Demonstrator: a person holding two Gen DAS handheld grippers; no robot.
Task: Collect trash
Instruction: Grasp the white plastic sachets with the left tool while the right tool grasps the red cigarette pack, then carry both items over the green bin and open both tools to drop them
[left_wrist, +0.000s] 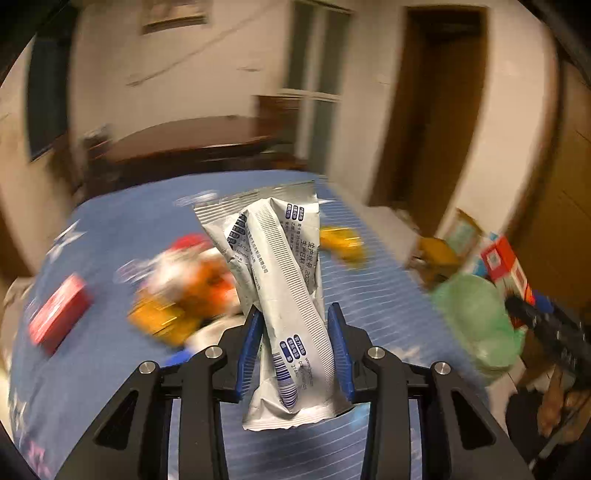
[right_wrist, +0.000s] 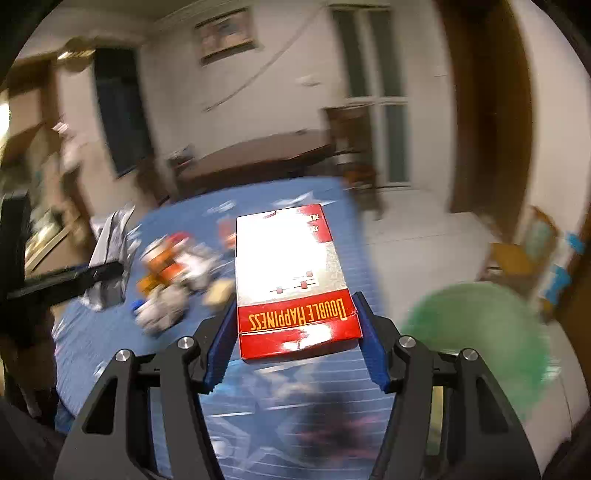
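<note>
My left gripper (left_wrist: 294, 310) is shut on a crumpled silver-white wrapper (left_wrist: 280, 280) with blue print, held upright above the blue cloth (left_wrist: 122, 221). My right gripper (right_wrist: 295, 301) is shut on a red and silver "Double Happiness" box (right_wrist: 291, 273), its pads against the box's two sides. A blurred green trash bag (left_wrist: 472, 325) (right_wrist: 476, 332) hangs off the table's right side. On the cloth lies a heap of orange, red and white wrappers (left_wrist: 184, 284) (right_wrist: 173, 269). The left gripper with its wrapper (right_wrist: 110, 251) shows at the left of the right wrist view.
Another red box (left_wrist: 59, 314) lies at the cloth's left, and a yellow wrapper (left_wrist: 341, 242) behind the held wrapper. Cardboard boxes (left_wrist: 461, 236) stand on the floor at right by a brown door (left_wrist: 436, 110). A dark wooden table (left_wrist: 192, 136) stands behind.
</note>
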